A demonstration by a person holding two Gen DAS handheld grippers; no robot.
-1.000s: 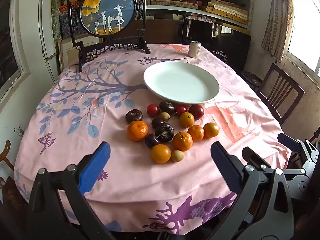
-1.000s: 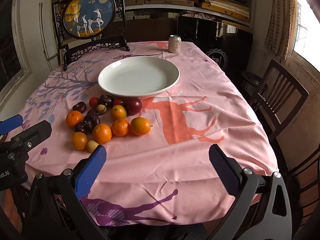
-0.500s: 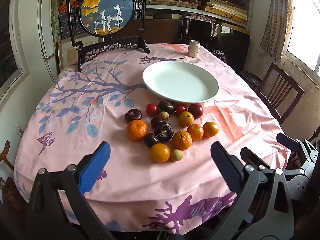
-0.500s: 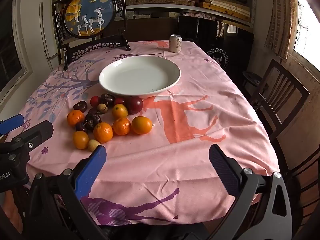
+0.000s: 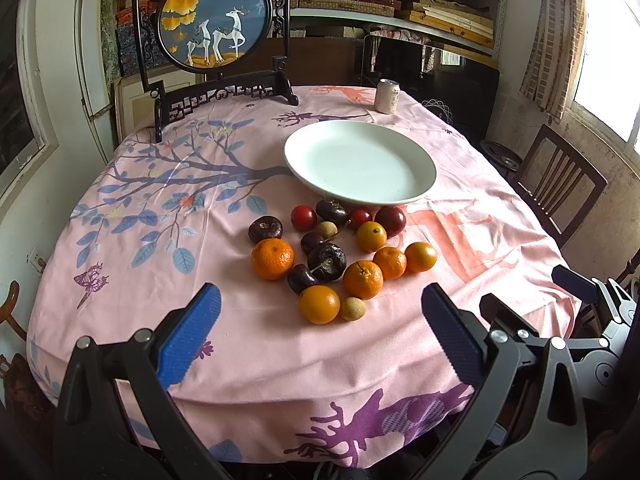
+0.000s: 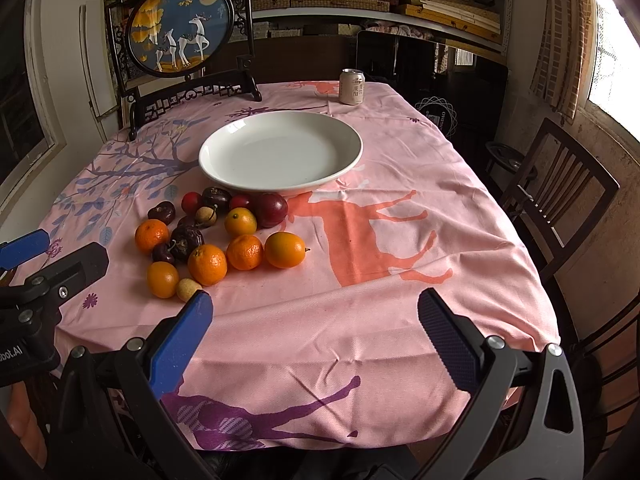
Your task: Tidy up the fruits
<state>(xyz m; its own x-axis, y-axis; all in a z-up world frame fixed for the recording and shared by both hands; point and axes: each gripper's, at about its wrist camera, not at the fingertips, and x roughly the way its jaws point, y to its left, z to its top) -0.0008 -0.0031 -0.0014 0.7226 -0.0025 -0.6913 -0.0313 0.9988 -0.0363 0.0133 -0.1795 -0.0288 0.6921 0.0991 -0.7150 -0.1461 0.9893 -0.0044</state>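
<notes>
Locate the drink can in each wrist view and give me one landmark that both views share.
Left wrist view: the drink can stands upright at the far end of the table, upper right of centre, beyond the white plate.
Right wrist view: the can stands upright at the far table edge, just right of centre, again behind the plate.
Shared landmark: the round deer screen, to the can's left in both.

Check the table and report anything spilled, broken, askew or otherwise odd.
Nothing is spilled or broken. The fruit lies loose in a heap on the tablecloth, while the white plate beside it sits empty. The can stands upright at the far edge. Both grippers are open, holding nothing.
</notes>
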